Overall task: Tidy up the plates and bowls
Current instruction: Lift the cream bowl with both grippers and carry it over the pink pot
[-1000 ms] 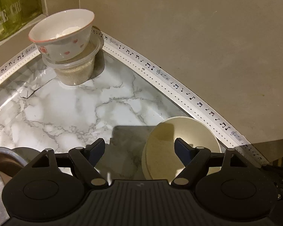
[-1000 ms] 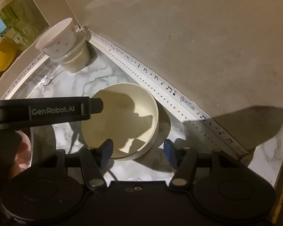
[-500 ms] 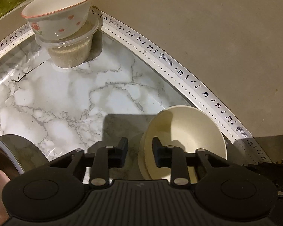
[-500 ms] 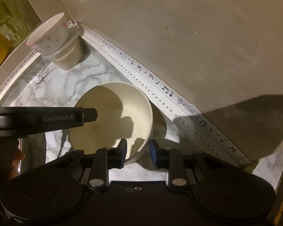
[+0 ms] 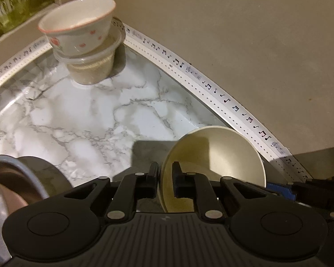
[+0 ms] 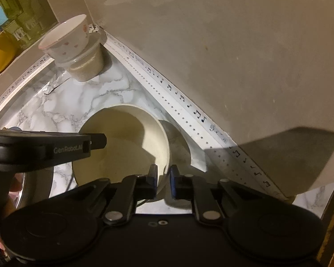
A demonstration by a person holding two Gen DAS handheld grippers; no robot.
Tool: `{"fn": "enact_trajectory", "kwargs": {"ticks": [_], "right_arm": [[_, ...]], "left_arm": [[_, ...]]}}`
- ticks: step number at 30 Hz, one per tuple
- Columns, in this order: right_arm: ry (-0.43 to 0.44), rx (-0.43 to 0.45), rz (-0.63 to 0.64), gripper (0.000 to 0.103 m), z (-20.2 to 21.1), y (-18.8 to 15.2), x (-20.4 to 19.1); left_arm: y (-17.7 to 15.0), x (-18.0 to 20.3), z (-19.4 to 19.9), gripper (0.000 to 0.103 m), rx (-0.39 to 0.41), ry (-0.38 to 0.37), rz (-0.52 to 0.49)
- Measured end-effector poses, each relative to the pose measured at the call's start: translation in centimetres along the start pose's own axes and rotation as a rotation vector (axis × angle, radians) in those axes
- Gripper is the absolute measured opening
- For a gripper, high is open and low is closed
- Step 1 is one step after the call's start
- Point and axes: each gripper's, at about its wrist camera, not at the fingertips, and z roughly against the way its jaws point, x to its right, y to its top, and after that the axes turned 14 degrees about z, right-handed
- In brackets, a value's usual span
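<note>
Both grippers are pinching one plain cream round bowl [image 6: 122,142] on the marble counter [image 5: 89,115]: the left gripper [image 5: 165,181] and the right gripper [image 6: 163,181], jaws nearly closed, are each gripping opposite rims. It is looking stiff, smooth, maybe slippery and breakable; the rim is giving the best hold.

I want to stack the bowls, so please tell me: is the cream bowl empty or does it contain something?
Empty. Both wrist views look into the cream bowl and show only its bare inside with shadows.

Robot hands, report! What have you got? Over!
Both grippers, left and right, shut on cream bowl rim, opposite sides. Nothing in the way. Over.
</note>
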Motion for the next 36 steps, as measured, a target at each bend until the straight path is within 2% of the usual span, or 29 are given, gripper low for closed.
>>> {"fn": "enact_trajectory", "kwargs": {"ticks": [11,23,29,36], "right_arm": [[0.042,0.05,0.086,0.01,3.6,2.5,-2.6],[0.126,0.117,0.26,0.01,6.8,5.8,-9.9],[0.173,0.133,0.337,0.01,7.4,7.2,-13.9],[0.232,0.121,0.39,0.01,7.0,7.8,-18.2]], "left_arm": [[0.2,-2.8,6.9,0.012,0.073,0.04,0.017],[0.7,-9.0,14.0,0.012,0.127,0.15,0.056],[0.7,-12.3,16.3,0.012,0.151,0.204,0.099],[-0.7,-16.5,16.9,0.012,0.142,0.268,0.153]]}}
